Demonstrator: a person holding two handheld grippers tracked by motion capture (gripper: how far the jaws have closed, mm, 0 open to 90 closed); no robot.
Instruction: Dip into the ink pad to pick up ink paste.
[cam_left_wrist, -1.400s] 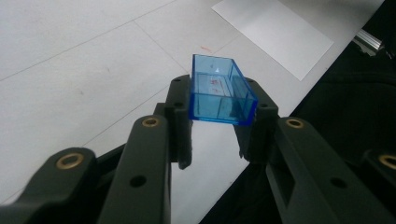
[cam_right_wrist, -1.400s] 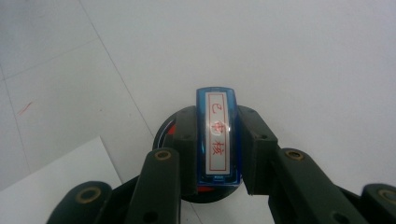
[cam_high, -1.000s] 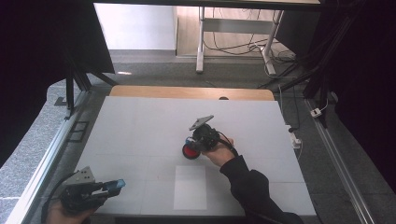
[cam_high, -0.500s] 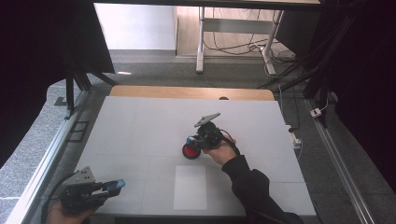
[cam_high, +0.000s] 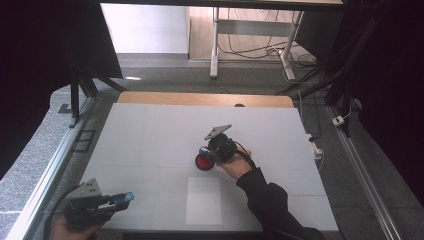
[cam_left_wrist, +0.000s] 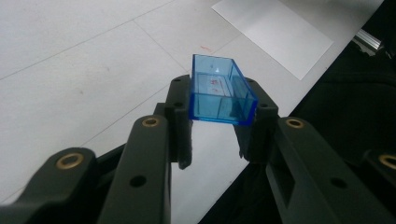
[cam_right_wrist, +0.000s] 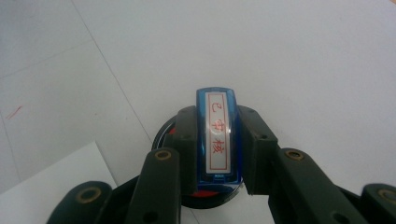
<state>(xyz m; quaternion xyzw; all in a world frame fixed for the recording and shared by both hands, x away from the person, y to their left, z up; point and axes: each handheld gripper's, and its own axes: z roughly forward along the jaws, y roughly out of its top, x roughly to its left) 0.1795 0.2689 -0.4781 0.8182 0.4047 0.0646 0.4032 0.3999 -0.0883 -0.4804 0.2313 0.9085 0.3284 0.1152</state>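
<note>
Jaws of the left gripper (cam_left_wrist: 219, 121) rose from the bottom of its own view and were closed on a clear blue cap (cam_left_wrist: 219, 95), an open box pinched by its two long sides, its hollow facing out and up. In the high view that gripper (cam_high: 112, 201) lay at the lower left of the frame, at the near edge of the table (cam_high: 150, 130), with the cap (cam_high: 127, 197) as a small blue spot at its tip, pointing toward the frame's right. Just to its right, at lower centre, a white sheet (cam_high: 204, 201) lay flat on the table; in the left gripper view the sheet (cam_left_wrist: 275, 30) sat at the upper right, well beyond the cap.

Farther in, near the middle of the high view, the right gripper (cam_high: 212, 155) was held by a hand in a dark sleeve (cam_high: 265, 197) and pointed toward the lower left of the frame. Its jaws were clamped on a blue stamp (cam_right_wrist: 218, 140), gripped by its narrow sides in the right gripper view, with a white label of red characters facing the camera. The stamp's lower end met a round red ink pad (cam_right_wrist: 205, 198) in a black case; whether it pressed in could not be told. In the high view the pad (cam_high: 203, 162) showed as a red disc at the gripper's tip. A corner of the sheet (cam_right_wrist: 60, 177) showed at lower left of the right gripper view, just beside the pad.
</note>
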